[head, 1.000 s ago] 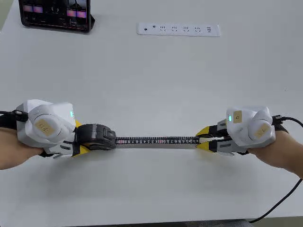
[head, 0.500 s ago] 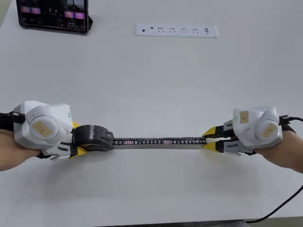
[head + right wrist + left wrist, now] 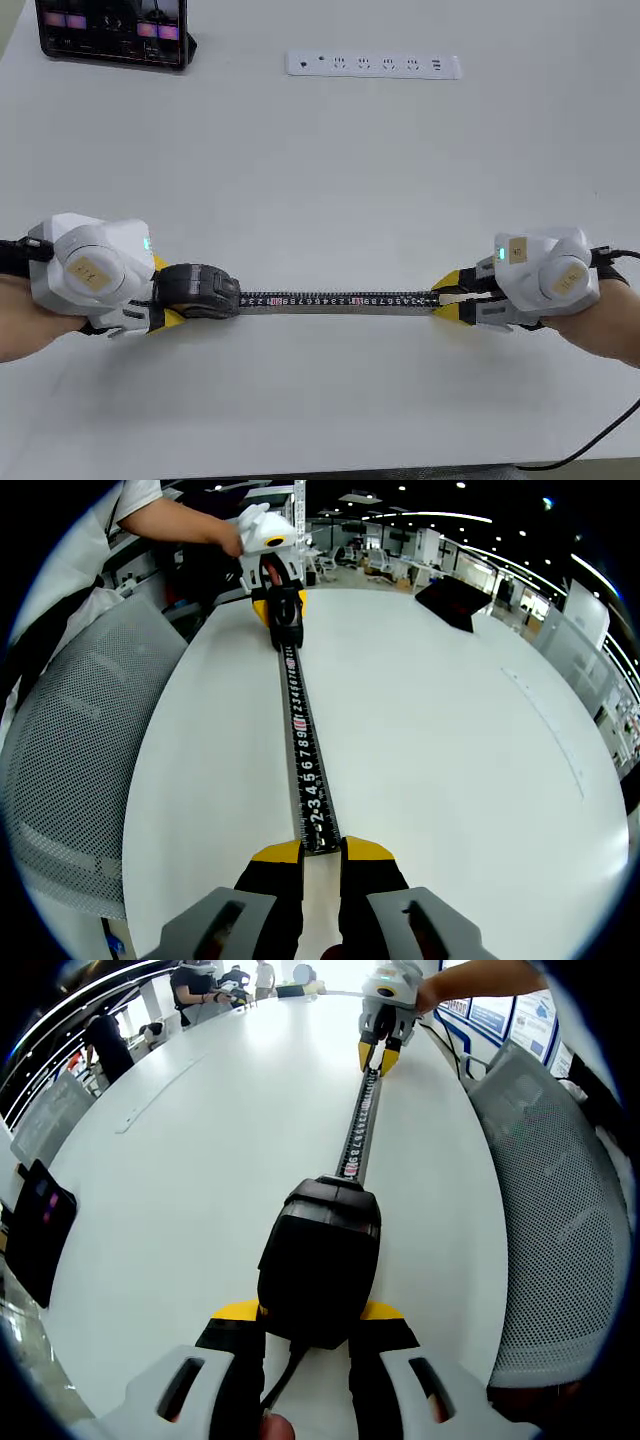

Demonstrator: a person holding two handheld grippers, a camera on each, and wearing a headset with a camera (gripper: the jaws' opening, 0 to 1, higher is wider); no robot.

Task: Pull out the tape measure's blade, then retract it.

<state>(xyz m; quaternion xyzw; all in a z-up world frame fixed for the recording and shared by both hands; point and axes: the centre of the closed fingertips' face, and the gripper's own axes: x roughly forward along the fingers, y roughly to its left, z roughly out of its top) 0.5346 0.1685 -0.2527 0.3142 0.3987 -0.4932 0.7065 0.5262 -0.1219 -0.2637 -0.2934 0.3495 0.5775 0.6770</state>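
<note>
A black tape measure case (image 3: 200,291) rests on the white table, and my left gripper (image 3: 170,294) is shut on it; in the left gripper view the case (image 3: 320,1260) sits between the yellow-tipped jaws. Its dark numbered blade (image 3: 340,300) runs out to the right, flat over the table. My right gripper (image 3: 448,298) is shut on the blade's end, and in the right gripper view the blade (image 3: 308,780) stretches from my right gripper (image 3: 320,852) away to the case (image 3: 285,610). The right gripper (image 3: 380,1055) appears far off in the left gripper view.
A white power strip (image 3: 372,66) lies at the far side of the table, and a dark tablet-like device (image 3: 112,30) stands at the far left. A grey mesh chair (image 3: 70,750) is beside the table edge. A black cable (image 3: 590,435) trails from the right hand.
My right gripper has drawn a little further right, pulling out slightly more blade. The left gripper and case have stayed put.
</note>
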